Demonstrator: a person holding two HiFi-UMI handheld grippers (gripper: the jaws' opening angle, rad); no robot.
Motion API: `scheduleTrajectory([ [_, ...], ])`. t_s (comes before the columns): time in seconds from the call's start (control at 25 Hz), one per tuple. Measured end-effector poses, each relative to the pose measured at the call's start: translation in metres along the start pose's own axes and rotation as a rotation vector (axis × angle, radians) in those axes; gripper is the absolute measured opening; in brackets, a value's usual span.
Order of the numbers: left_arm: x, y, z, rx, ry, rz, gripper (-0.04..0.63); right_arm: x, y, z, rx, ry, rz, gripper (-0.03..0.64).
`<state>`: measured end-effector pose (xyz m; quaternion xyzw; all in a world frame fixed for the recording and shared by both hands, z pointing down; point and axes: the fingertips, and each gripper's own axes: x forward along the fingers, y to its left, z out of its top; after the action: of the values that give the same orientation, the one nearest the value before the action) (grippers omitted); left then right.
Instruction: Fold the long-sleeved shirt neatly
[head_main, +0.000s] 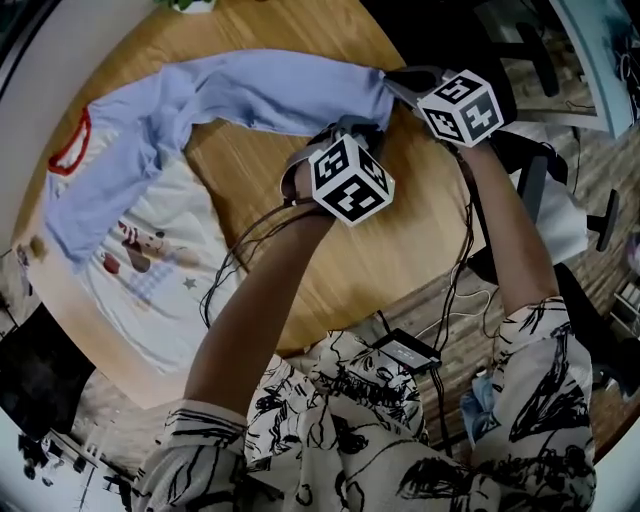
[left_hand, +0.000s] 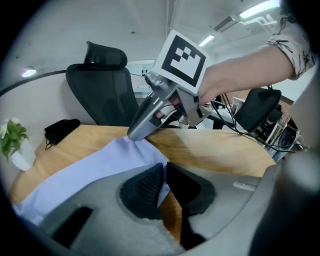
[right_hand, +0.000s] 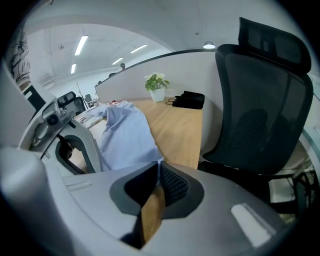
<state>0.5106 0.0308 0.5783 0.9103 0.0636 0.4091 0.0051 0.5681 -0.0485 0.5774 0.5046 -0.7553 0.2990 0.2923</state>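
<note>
The long-sleeved shirt (head_main: 150, 250) lay on the round wooden desk (head_main: 330, 260), on its left part in the head view, with the red collar (head_main: 70, 145) toward the far left edge. The white body with its printed picture was spread flat. One light blue sleeve (head_main: 280, 90) stretched away from it across the far side of the desk, toward the right.

Both claws were at the free end of this sleeve, close beside each other. The left claw (left_hand: 164, 172) was clenched, with a thin edge of the blue cloth caught between its pads. The right claw (right_hand: 159, 167) was clenched too. The corner of the sleeve reached just to the place where its pads met, so it seemed to pinch the cloth there, though only by a small bite.

The step in hand appeared to be the grasp of the sleeve end, before folding the sleeve over the body. The next move would probably call for lifting both claws together, keeping the end edge stretched between them, carrying it over the white body and laying it down flat. The small bite of the right claw could slip if the pull were uneven.
</note>
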Motion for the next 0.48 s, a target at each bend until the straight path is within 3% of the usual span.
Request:
scheduleTrajectory([
  [0.24, -0.016, 0.009, 0.013, -0.027, -0.049, 0.014, 0.029, -0.003, 0.003, 0.016, -0.007, -0.010, -0.006, 0.028],
  [0.48, -0.070, 0.034, 0.045, -0.119, -0.201, 0.106, 0.029, -0.027, 0.019, 0.083, -0.040, -0.119, -0.026, 0.028],
])
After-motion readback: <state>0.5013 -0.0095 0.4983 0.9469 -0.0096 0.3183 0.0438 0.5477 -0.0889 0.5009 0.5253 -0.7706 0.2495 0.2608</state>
